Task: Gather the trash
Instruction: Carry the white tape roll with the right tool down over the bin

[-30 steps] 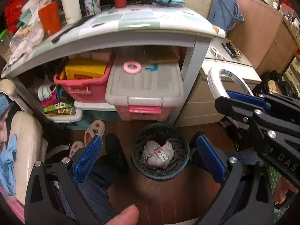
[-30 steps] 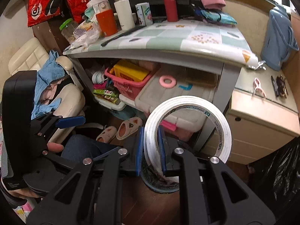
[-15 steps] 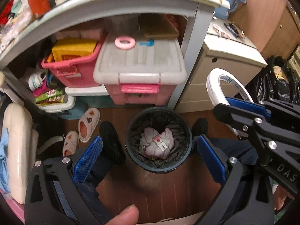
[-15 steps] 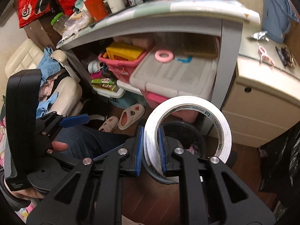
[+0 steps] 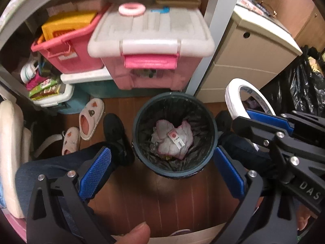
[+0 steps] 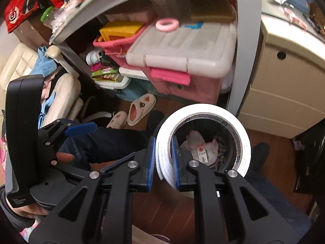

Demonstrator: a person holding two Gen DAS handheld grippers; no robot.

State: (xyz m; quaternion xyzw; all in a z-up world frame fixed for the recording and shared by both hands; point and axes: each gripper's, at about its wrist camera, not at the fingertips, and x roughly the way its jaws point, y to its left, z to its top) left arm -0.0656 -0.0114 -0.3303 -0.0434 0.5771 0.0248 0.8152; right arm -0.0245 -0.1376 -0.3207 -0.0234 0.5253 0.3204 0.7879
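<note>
The right gripper [image 6: 163,158], clamped on the tape roll [image 6: 203,142], hangs over the bin [image 5: 174,134] at frame centre, the left gripper [image 5: 160,172] is wide and empty, and I judge the next move is releasing the roll above the bin.

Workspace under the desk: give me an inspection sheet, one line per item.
Surface: dark wooden floor, bare in front of the bin.
Job's things: round dark bin with a black liner, crumpled white and pink trash inside; white tape roll held upright beside the bin's rim.
Clutter: pink storage box with a pink ring on its lid, pink basket, slippers, black bags at right.
Grippers: left gripper open, empty, bin between its fingers in view; right gripper shut on the tape roll.
Cables: nothing seen.
Surroundings: grey desk leg, cream cabinet, cream chair, the person's legs and dark shoes.
</note>
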